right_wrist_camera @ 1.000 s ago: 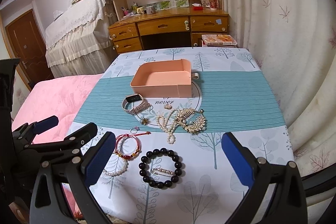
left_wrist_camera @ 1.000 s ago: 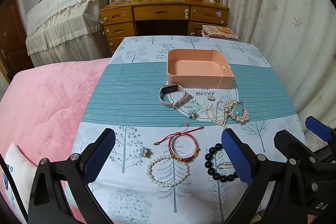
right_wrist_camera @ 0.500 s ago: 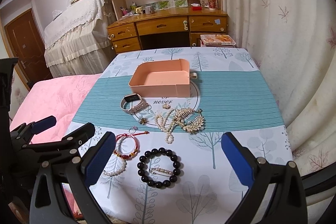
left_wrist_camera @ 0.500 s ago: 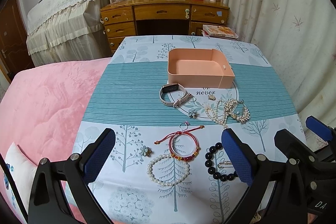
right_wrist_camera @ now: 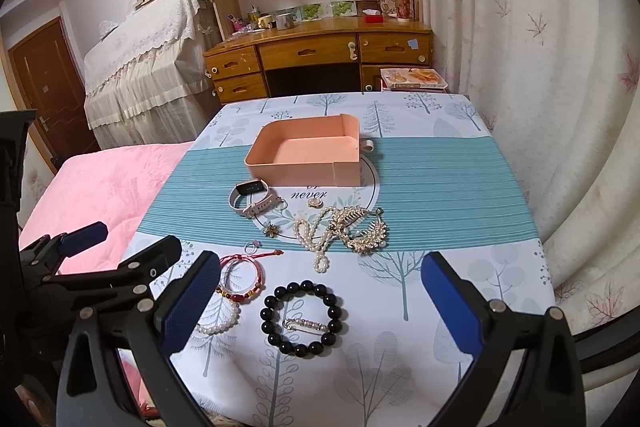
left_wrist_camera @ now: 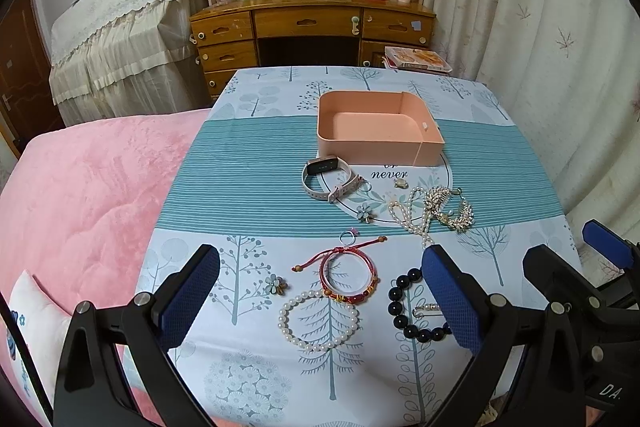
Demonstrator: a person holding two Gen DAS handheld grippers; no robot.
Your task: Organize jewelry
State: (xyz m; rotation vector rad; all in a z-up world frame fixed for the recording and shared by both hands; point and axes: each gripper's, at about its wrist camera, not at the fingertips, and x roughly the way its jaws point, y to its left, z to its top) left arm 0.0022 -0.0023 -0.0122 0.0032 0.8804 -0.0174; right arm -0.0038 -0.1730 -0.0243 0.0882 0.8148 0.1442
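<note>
An empty peach box [left_wrist_camera: 376, 131] [right_wrist_camera: 308, 157] stands mid-table. Before it lie a pale smart band [left_wrist_camera: 326, 179] [right_wrist_camera: 252, 199], a pearl necklace [left_wrist_camera: 416, 215] [right_wrist_camera: 316, 239] and a gold hair comb [left_wrist_camera: 450, 209] [right_wrist_camera: 360, 227]. Nearer are a red cord bracelet [left_wrist_camera: 348, 275] [right_wrist_camera: 244, 277], a white pearl bracelet [left_wrist_camera: 318, 321] [right_wrist_camera: 218, 323] and a black bead bracelet [left_wrist_camera: 416, 305] [right_wrist_camera: 302, 317] ringing a pin. My left gripper [left_wrist_camera: 320, 301] hovers open over the red and pearl bracelets. My right gripper [right_wrist_camera: 316, 307] hovers open over the black bracelet. Neither holds anything.
The table [left_wrist_camera: 248, 187] wears a tree-print cloth and abuts a pink bed [left_wrist_camera: 80, 195] on the left. Small rings and flower brooches [left_wrist_camera: 276, 283] lie scattered. A wooden desk [left_wrist_camera: 312, 27] stands behind; curtains [right_wrist_camera: 560, 107] hang at right.
Both views have shifted only slightly; the grippers stay open and the jewelry has not moved.
</note>
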